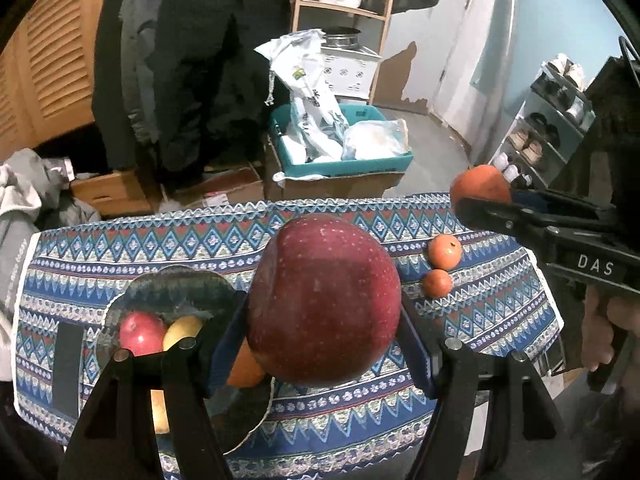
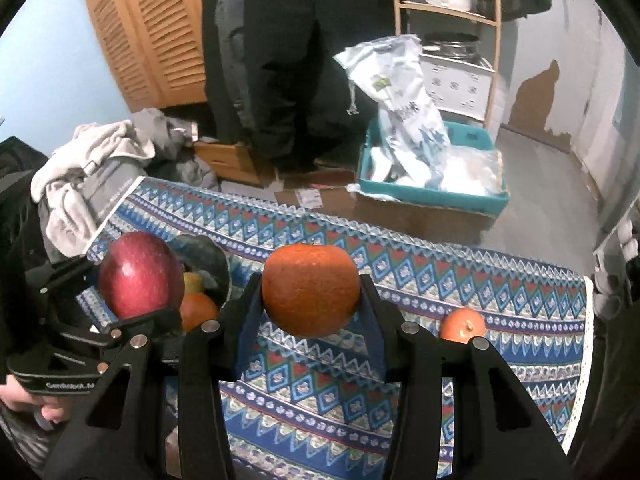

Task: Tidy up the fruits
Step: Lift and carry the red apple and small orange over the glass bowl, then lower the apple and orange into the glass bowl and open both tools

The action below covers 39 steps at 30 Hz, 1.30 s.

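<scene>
— Dark red, speckled with pale dots: that is the apple (image 1: pixel 324 300) the left gripper (image 1: pixel 320 328) is clamping between its jaws, with nothing but air under it above the patterned tablecloth (image 1: pixel 480 320).
— And the right gripper (image 2: pixel 312 300)?
— Its jaws are pinching a round orange (image 2: pixel 310 290), pebbly-skinned, a small stem dimple showing on top, also held clear of the cloth.
— What is lying around them?
— Below and left of the left jaws, a dark bowl (image 1: pixel 180 284) is holding a red apple (image 1: pixel 141 333), a yellow fruit (image 1: pixel 182 330) and an orange. Right of those jaws, two small tangerines (image 1: pixel 444 251) are sitting on the cloth, touching.
</scene>
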{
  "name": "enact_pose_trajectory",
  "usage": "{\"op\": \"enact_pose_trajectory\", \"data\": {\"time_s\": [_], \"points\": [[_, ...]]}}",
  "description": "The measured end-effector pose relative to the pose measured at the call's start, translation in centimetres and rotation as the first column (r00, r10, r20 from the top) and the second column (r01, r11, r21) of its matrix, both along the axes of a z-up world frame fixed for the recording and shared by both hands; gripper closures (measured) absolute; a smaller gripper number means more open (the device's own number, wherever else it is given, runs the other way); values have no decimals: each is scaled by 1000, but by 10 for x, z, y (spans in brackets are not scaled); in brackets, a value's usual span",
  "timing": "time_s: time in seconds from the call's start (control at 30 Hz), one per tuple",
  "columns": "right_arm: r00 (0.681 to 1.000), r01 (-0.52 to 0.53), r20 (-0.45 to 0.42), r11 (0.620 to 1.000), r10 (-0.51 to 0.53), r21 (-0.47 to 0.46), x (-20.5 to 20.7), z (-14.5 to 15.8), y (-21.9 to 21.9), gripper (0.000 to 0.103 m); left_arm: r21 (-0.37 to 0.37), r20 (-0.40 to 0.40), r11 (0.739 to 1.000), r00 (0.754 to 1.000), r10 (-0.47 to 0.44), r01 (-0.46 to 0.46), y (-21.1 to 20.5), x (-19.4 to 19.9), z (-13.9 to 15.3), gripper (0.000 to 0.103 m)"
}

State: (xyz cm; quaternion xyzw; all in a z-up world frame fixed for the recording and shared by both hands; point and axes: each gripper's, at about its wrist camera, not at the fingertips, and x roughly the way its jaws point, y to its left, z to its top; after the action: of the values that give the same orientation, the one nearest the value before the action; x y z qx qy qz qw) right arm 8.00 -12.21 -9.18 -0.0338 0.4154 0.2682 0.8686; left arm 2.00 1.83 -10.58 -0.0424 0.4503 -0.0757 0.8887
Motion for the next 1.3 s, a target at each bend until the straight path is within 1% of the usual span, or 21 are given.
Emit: {"op": "enact_pose_trajectory", "data": {"time_s": [0.1, 0.3, 0.43, 0.57, 0.67, 0.87, 1.03, 1.2, 1.3], "points": [[1000, -16, 0, 1000, 16, -2, 1, 0, 10, 58, 3, 5, 1000, 1000, 16, -16, 8, -3, -1, 31], [999, -48, -14, 999, 48, -8, 5, -5, 32, 58, -29, -19, 997, 997, 73, -74, 35, -8, -8, 31], [997, -71, -38, 998, 70, -1, 6, -12, 46, 58, -35, -31, 992, 993, 118, -119, 56, -12, -13, 31], [994, -88, -72, 996, 88, 4, 12, -23, 63, 58, -15, -38, 987, 986, 161, -162, 75, -14, -19, 31], [990, -102, -98, 995, 103, 12, 17, -31, 77, 58, -28, -56, 982, 981, 185, -187, 89, -15, -27, 31], [980, -137, -143, 990, 138, 17, 24, -48, 106, 58, -23, -99, 973, 969, 227, -230, 109, -21, -48, 31], [969, -163, -186, 987, 162, 9, 27, -67, 128, 58, 18, -142, 968, 958, 250, -250, 117, -27, -73, 31], [959, -178, -226, 984, 169, -18, 31, -89, 143, 58, -3, -202, 966, 946, 253, -259, 121, -31, -92, 31], [956, -187, -239, 982, 172, -39, 32, -103, 151, 58, 36, -206, 967, 945, 255, -253, 115, -32, -98, 31]]}}
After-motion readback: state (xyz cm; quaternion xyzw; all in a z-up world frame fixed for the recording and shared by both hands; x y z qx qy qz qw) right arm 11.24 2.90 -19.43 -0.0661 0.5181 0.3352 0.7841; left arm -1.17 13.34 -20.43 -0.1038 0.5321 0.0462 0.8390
